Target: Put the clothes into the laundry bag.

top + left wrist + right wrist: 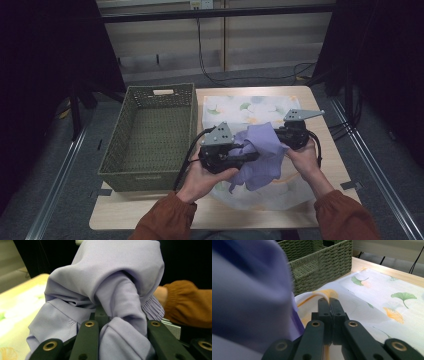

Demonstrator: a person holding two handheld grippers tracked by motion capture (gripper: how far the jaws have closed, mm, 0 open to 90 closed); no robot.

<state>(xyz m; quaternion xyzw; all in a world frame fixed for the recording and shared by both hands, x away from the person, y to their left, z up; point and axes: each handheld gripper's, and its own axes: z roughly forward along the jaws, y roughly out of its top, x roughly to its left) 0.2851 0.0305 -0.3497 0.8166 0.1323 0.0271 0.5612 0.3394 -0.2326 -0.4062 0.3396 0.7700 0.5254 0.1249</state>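
A lavender garment [260, 155] hangs bunched between my two grippers over a white cloth printed with ginkgo leaves [250, 107]. My left gripper [250, 156] points right and is shut on a thick twist of the garment [112, 277], which fills the space between its jaws [122, 325]. My right gripper [281, 141] points left toward the basket. Its jaws [329, 301] are pressed together, with a raised fold of the printed cloth [382, 290] pinched at their tips. The garment [244, 290] drapes along that gripper's left side.
A green woven basket [112, 150] stands at the table's left, close beside the printed cloth, and appears again as the basket [319, 265] just beyond the right jaws. Bare wooden tabletop [150, 215] lies along the front edge. An orange sleeve [187, 302] is behind the garment.
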